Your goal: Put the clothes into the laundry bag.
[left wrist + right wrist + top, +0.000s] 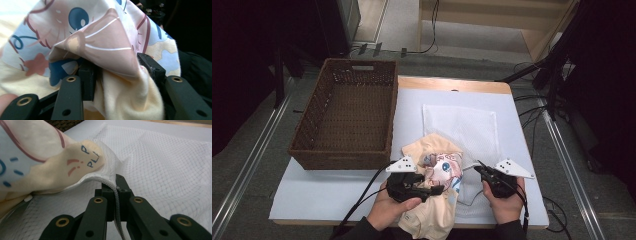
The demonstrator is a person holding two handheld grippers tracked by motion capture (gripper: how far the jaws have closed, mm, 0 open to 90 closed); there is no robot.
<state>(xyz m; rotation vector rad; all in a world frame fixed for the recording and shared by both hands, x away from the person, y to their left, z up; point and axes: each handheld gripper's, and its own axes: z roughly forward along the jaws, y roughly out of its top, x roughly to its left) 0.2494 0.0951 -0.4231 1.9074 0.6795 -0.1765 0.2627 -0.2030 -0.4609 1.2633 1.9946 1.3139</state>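
Stuffing the shirt (438, 172) into the mesh bag (464, 125) near the table's front edge is barely started: right gripper (115, 185) clenches the bag's rim, left gripper (120, 70) loosely straddles the shirt, mostly outside.

Garment (438, 172): pale yellow knit w/ cartoon print (blue eye, pink bow, blue/pink patches). Crumpled, bunched in a heap at near-centre of white table top; upper part pushed into mouth of mesh bag, lower part trailing over near edge.

Mesh laundry bag (467, 127): white netting, rectangular, lying flat right of centre; near zip edge (110, 181) lifted, draped over garment fold.
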